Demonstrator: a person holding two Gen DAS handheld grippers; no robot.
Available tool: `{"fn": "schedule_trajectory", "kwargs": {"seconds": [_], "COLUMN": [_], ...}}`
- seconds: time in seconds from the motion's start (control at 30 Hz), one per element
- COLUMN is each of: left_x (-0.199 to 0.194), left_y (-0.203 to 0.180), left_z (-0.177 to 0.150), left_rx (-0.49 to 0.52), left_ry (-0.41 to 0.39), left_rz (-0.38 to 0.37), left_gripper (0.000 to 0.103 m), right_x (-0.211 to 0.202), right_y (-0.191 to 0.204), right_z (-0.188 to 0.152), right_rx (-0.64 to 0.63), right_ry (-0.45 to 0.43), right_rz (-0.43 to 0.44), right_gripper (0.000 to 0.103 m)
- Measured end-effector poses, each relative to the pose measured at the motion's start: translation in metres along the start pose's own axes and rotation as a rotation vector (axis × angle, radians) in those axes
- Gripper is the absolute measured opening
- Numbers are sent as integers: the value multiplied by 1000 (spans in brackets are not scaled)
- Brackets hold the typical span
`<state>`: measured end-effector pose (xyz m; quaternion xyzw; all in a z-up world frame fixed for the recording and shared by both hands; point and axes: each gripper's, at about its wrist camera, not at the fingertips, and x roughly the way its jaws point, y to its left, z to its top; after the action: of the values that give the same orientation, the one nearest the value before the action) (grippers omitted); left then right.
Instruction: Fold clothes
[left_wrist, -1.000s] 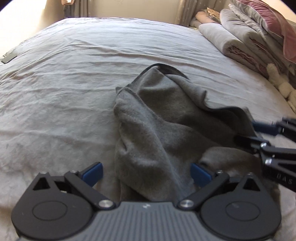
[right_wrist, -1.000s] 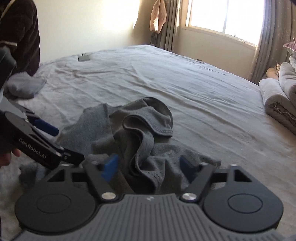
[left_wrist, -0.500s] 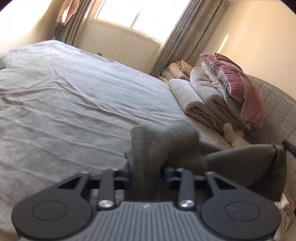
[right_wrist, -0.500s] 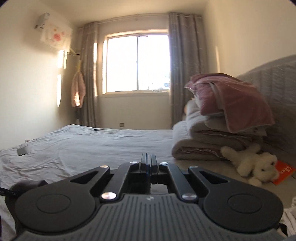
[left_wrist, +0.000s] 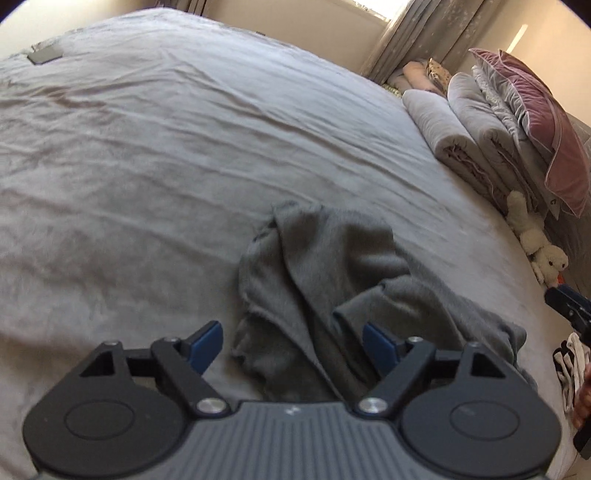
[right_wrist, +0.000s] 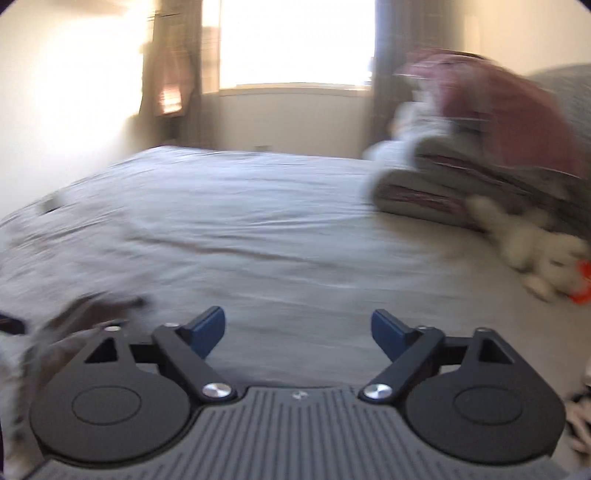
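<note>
A crumpled dark grey garment (left_wrist: 325, 280) lies on the grey bed sheet (left_wrist: 147, 147), just ahead of my left gripper (left_wrist: 291, 343). The left gripper is open, its blue pads apart, with garment folds lying between them. My right gripper (right_wrist: 297, 332) is open and empty over bare sheet (right_wrist: 277, 240); its view is motion-blurred. A blurred edge of the grey garment (right_wrist: 92, 306) shows at its lower left. Part of the right gripper (left_wrist: 569, 306) shows at the right edge of the left wrist view.
Folded grey blankets (left_wrist: 461, 125) and a maroon pillow (left_wrist: 535, 110) are stacked at the right side of the bed, with a white plush toy (left_wrist: 535, 243) beside them. A small dark flat object (left_wrist: 46, 55) lies far left. A window (right_wrist: 295, 40) is behind.
Both grippers were shut half a second ago, the left on the lifted garment. Now both are open and the garment lies dropped on the bed. The right gripper is moving fast.
</note>
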<state>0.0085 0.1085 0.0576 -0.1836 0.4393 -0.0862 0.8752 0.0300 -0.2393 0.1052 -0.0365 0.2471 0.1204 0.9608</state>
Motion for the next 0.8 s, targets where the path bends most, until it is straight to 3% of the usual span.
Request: {"fn": "schedule_trajectory", "kwargs": {"seconds": [0.13,0.23,0.3,0.33,0.37,0.4,0.43,0.5,0.57,0.67,0.8], "left_x": [1,9,13,13,14,15,17,17,8,-13,-28], "left_y": [-1,-5,-10,-12,-14,-15,-13,-4,-2,5,15], "left_z": [-20,-29,-33,-34,-34,-33,-30,-23,-13,9,30], "left_rx": [-17,4,40,56,73,85,72,0,-8,-49,-91], "left_ry": [55,71,66,55,46,46,62,68,14,-91,-171], "left_rz": [-45,-27,-1,10,17,10,-7,-53,-82,-134,-162], "left_gripper": [84,82,80,77,61,25,7,7,7,6,6], "right_x": [25,47,62,69,72,70,64,44,14,-43,-93], "right_y": [70,109,123,129,132,130,127,116,101,77,71], "right_z": [-1,-9,-22,-30,-37,-39,-37,-25,-7,11,2], "right_rx": [-105,-209,-254,-271,-281,-277,-262,-216,-168,-115,-191], "right_ry": [65,108,174,212,233,226,207,146,48,-90,-95], "right_rz": [241,284,262,249,244,249,246,229,202,198,392], "right_gripper": [90,87,58,32,14,14,12,11,3,3,4]}}
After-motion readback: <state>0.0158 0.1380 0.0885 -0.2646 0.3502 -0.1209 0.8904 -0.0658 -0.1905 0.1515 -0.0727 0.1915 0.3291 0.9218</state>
